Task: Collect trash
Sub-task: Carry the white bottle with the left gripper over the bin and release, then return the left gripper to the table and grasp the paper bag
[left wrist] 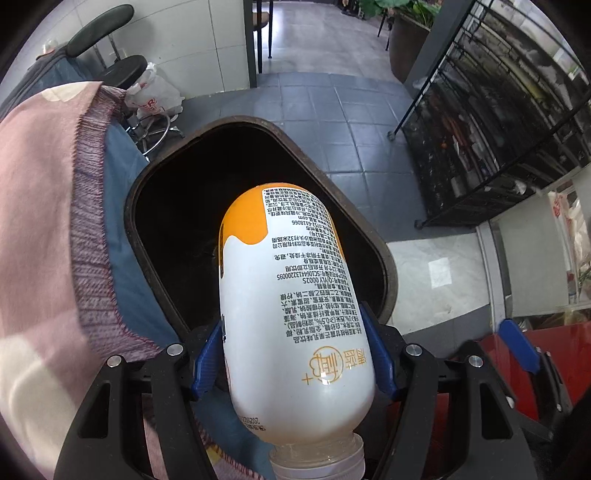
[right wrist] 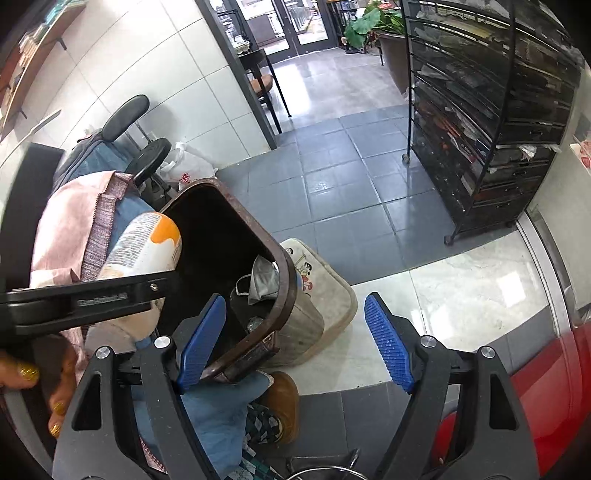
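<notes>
Grey floor tiles around the brown bin. My left jaws clamp the bottle base-first over its mouth, ready to drop; right jaws gape empty beside the rim.

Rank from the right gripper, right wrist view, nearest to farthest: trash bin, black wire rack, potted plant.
From the right gripper:
1. Trash bin, just ahead, its rim by the left finger.
2. Black wire rack, across the floor, upper right.
3. Potted plant, far back by the glass doors.
</notes>
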The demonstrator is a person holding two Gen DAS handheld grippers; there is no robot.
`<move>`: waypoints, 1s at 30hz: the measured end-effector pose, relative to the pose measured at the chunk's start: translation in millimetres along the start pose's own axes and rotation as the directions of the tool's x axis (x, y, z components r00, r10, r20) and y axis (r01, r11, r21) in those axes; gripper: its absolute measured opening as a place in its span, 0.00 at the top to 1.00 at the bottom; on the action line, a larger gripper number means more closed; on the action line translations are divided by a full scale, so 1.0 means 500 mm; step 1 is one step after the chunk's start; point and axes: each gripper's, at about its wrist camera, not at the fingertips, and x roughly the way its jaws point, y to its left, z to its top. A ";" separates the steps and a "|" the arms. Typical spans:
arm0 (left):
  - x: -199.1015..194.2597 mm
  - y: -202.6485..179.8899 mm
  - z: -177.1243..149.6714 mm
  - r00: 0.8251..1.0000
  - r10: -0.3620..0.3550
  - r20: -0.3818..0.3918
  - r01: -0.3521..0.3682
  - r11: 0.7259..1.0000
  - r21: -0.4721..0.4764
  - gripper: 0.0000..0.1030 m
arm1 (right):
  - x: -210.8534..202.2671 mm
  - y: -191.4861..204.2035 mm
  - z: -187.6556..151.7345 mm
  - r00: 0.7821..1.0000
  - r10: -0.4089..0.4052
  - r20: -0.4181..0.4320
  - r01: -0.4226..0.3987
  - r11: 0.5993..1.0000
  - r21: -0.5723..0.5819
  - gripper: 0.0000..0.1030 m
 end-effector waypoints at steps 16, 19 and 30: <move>-0.022 0.012 -0.006 0.998 -0.040 0.046 0.041 0.999 -0.023 0.17 | -0.028 0.010 0.004 0.999 0.004 0.033 -0.004 1.000 -0.004 0.18; -0.062 0.005 -0.016 0.992 -0.050 0.119 0.051 0.999 0.001 0.16 | -0.031 0.010 0.004 0.999 0.002 0.033 -0.002 1.000 -0.001 0.18; -0.213 0.049 -0.094 0.940 -0.023 0.339 0.030 0.999 -0.016 0.11 | -0.060 0.055 0.007 0.997 0.042 0.058 -0.038 0.998 -0.054 0.17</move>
